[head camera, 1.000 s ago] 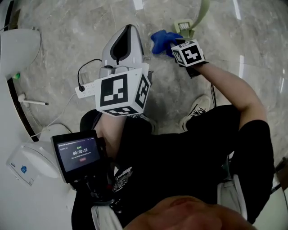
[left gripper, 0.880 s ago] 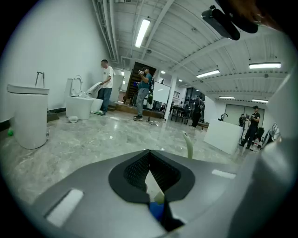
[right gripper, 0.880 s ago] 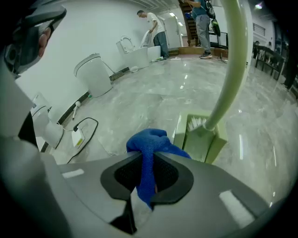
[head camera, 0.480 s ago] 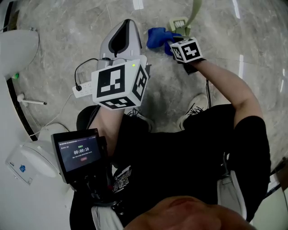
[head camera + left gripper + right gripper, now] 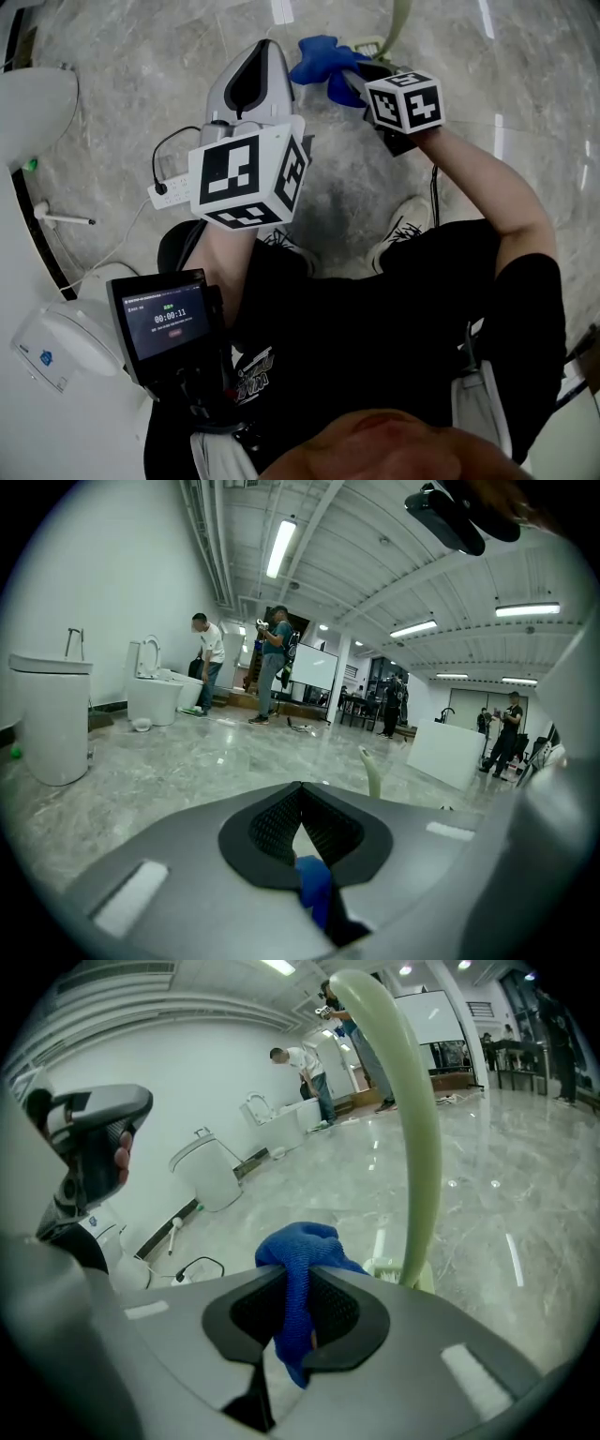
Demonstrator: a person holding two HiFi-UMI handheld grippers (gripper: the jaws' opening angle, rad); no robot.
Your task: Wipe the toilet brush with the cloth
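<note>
The blue cloth (image 5: 315,58) hangs bunched from my right gripper (image 5: 351,79), which is shut on it above the floor; in the right gripper view the cloth (image 5: 302,1246) is pinched between the jaws (image 5: 295,1277). The pale green toilet brush handle (image 5: 412,1138) curves up just right of the cloth, and its holder (image 5: 372,44) stands on the floor. My left gripper (image 5: 266,47) is held to the left of the cloth with its fingertips meeting (image 5: 298,787) and nothing gripped. A blue patch shows low in the gap behind them.
A white power strip (image 5: 171,190) with a black cable lies on the marble floor, left of the left gripper. White toilets (image 5: 37,103) stand along the left wall. A screen device (image 5: 159,323) hangs at the person's chest. Other people stand far off (image 5: 274,663).
My right gripper has risen and shifted slightly with the blue cloth, lifting it higher beside the brush handle. The left gripper has hardly moved.
</note>
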